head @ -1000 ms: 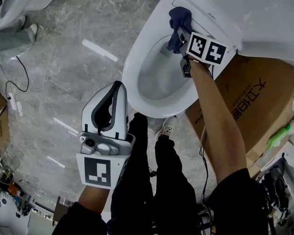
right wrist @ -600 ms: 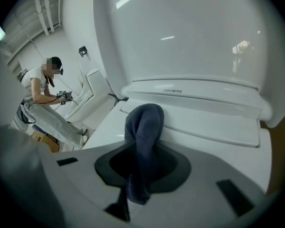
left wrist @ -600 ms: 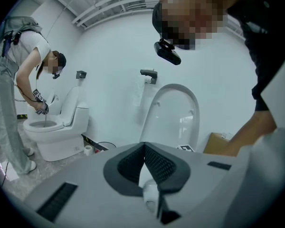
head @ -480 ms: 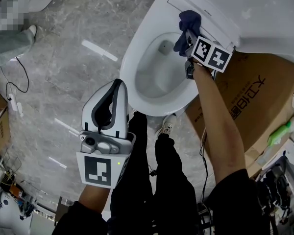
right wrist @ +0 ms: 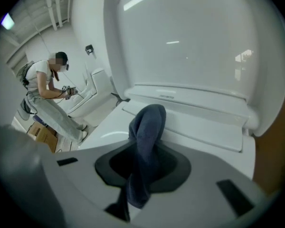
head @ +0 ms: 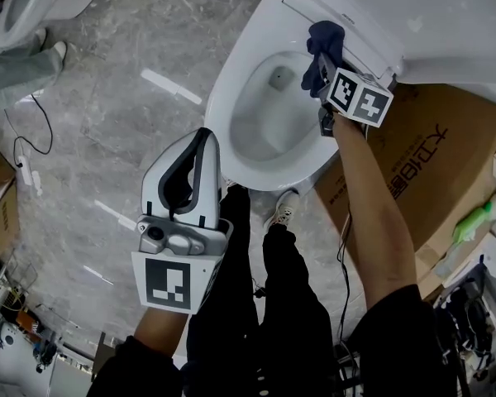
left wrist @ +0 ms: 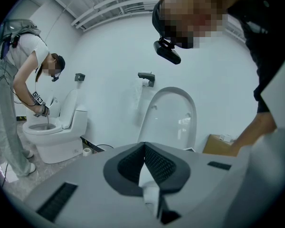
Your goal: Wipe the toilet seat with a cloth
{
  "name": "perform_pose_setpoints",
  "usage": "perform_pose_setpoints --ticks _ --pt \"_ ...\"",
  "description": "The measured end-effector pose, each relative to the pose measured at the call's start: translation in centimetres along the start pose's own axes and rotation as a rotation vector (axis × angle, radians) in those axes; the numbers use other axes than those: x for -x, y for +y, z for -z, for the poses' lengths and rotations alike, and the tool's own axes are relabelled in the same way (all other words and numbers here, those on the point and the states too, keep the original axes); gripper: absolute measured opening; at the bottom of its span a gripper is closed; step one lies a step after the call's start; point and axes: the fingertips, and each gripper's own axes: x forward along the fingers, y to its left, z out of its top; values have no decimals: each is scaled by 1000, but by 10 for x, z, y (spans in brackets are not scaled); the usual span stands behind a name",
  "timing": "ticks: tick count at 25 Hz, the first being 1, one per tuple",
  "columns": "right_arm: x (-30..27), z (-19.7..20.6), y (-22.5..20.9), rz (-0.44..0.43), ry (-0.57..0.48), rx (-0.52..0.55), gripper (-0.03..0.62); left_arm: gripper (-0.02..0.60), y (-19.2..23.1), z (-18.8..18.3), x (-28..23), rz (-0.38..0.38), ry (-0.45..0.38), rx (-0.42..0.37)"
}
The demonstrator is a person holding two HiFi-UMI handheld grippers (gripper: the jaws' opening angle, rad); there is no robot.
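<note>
Head view: the right tool (head: 321, 63) is clamped on a dark blue cloth (head: 323, 40). The cloth bunches out past the tool's tip onto the rear of the white seat (head: 221, 110), close to the hinge of the raised lid (head: 446, 19). The bowl (head: 264, 126) opens to the tool's left and below it, with only its drain hole showing at the bottom. A cardboard box (head: 434, 172) stands beside the toilet, behind the tool and under the forearm; its contents cannot be seen. A green bottle (head: 471, 224) lies at the box's far edge. The left tool (head: 197, 151) hangs over the floor (head: 107, 98), well apart from the seat, with its jaws together.

Left tool view: the left tool (left wrist: 145, 151) has its ribbed pads pressed together with nothing between them. Ahead of it stand a raised lid (left wrist: 173, 118) and, off to its left, a person (left wrist: 19, 80) bent over a second toilet (left wrist: 54, 137).

Right tool view: the right tool (right wrist: 141, 151) grips the cloth (right wrist: 147, 127), which rises in a fold ahead of the jaws over the seat's (right wrist: 109, 129) flat rear part. The lid (right wrist: 180, 37) stands upright just beyond.
</note>
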Motion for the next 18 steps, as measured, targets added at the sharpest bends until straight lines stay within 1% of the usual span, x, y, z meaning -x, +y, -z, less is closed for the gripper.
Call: perform_pose_setpoints --ticks 4,7,9,14,18 --pt "40 -20 25 -52 -81 119 74 11 -6 -17 9 1 -11 -13" --pt "76 -40 48 -103 -142 223 75 11 -15 -40 15 -1 -50 -27" --pt "108 -55 62 -132 -195 268 75 11 -23 -58 19 -1 -73 -36" --pt "197 -96 95 -178 -332 315 75 11 -40 -100 39 -13 -114 -53" --pt "268 -118 123 -222 -416 357 75 11 -59 -134 57 -22 -136 -46"
